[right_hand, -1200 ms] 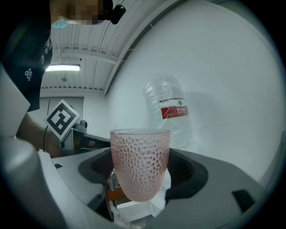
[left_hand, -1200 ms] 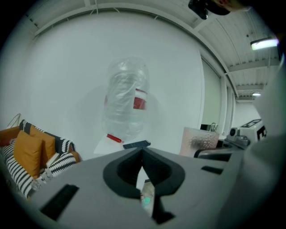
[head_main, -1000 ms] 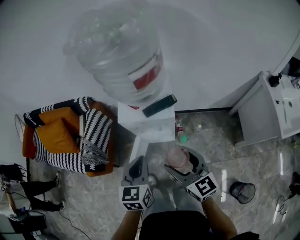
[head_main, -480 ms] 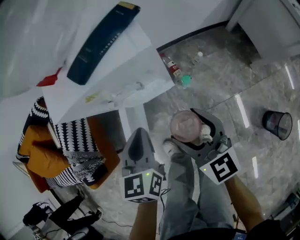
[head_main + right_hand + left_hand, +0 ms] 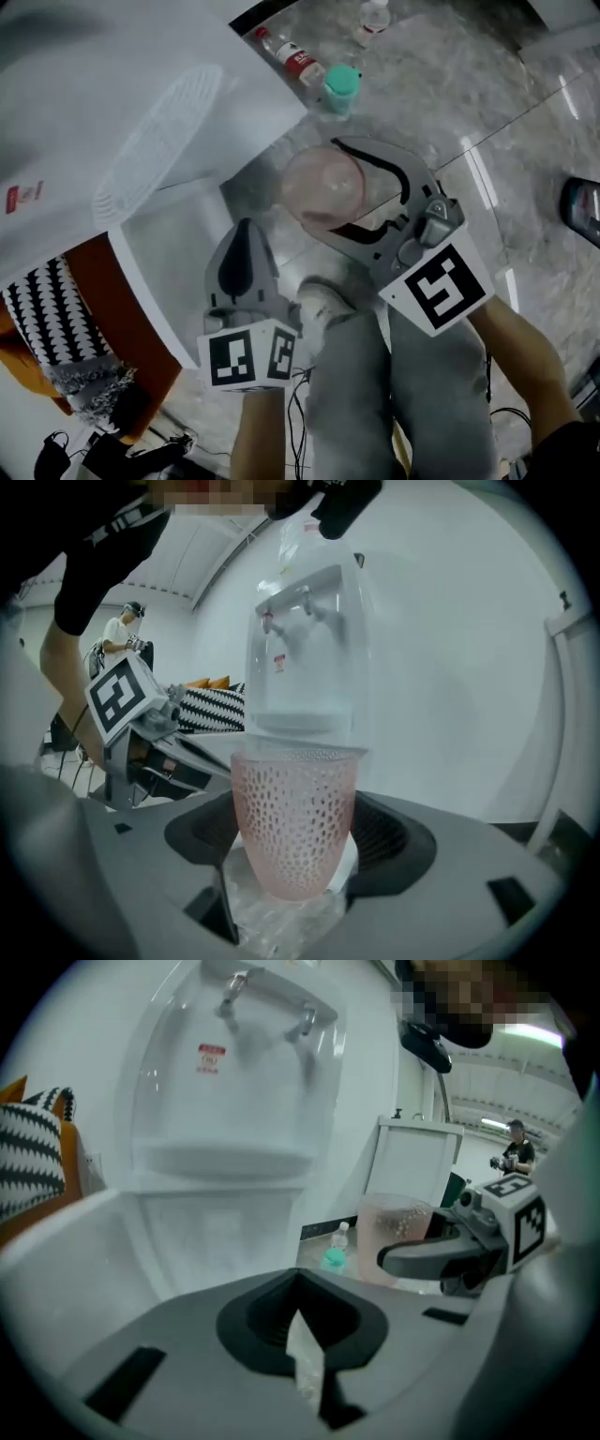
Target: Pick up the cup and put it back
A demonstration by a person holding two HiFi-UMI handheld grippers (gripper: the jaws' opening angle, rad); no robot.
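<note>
The cup (image 5: 317,180), pink and see-through with a dimpled wall, stands upright between the jaws of the right tool (image 5: 328,187), which is clenched on its lower sides; the right gripper view shows the cup (image 5: 295,822) seated in the dark hollow between the two jaws with crinkled clear film under its base. It hangs in the air above the grey marble floor (image 5: 469,103), just beside the front corner of the white water dispenser (image 5: 112,84), whose ribbed drip grille (image 5: 155,141) lies to its left in the head view. The left tool (image 5: 244,246) is held beside it, lower in the head view, its jaws clenched together on nothing; the left gripper view shows them meeting along a thin seam, with the dispenser's two taps (image 5: 262,1016) above and the cup (image 5: 394,1237) off to the right. On the floor beyond the cup lie a bottle with a red label (image 5: 291,58), a teal-capped thing (image 5: 341,86) and another small bottle (image 5: 373,13). The person's grey trouser legs (image 5: 403,394) fill the lower middle, and a striped cushion (image 5: 37,319) on an orange seat shows at the left edge
</note>
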